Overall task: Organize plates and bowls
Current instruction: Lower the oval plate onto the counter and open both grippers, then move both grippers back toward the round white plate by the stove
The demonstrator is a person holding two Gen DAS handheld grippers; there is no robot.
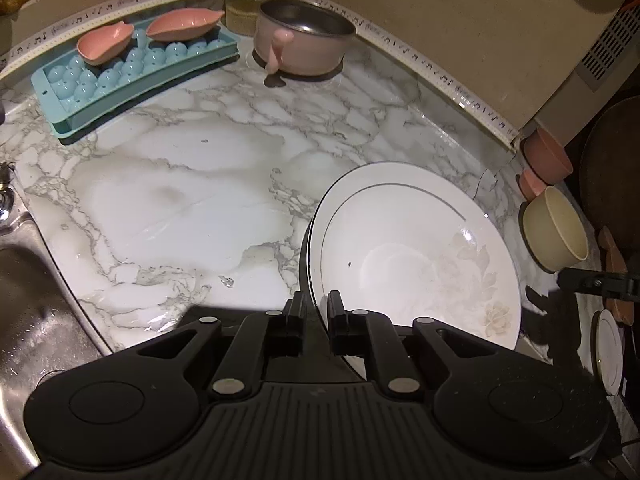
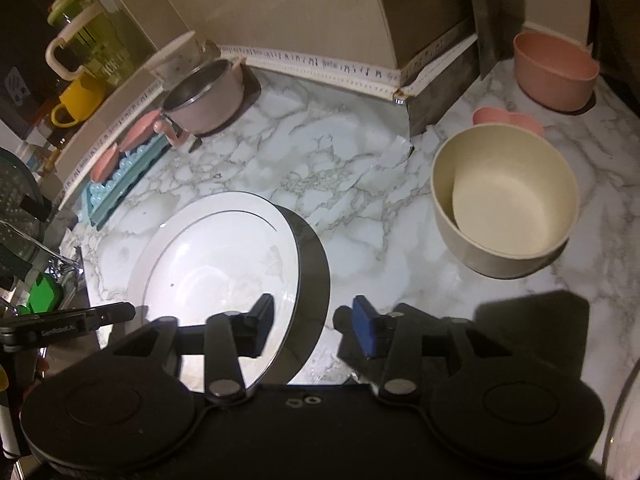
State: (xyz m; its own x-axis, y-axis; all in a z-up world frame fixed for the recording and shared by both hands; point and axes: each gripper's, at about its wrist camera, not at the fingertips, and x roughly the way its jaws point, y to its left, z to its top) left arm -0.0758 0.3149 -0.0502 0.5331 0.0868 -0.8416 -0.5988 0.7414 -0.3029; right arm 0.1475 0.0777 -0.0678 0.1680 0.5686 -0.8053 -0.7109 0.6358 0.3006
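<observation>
- Left tongs (image 1: pixel 316 312), nearest the lens, are pressed together on the near rim of the white plate (image 1: pixel 416 256), pinching it.
- Held so, the plate stands tilted over the marble worktop (image 1: pixel 180 184), its dark shadow just beneath.
- Right tongs (image 2: pixel 314 322) are spread, the plate's edge between the fingers; the blue pads (image 2: pixel 366 332) touch nothing.
- Ahead and to the right of the right tongs a cream bowl (image 2: pixel 508 208) sits on the worktop, well apart from the plate.
- Beyond it lie a small pink dish (image 2: pixel 506 119) and a pink bowl (image 2: pixel 556 72).
- Far ahead of the left tongs stand a pink pot (image 1: pixel 300 40) and a blue tray (image 1: pixel 132 76) bearing two pink leaf dishes (image 1: pixel 106 42).
</observation>
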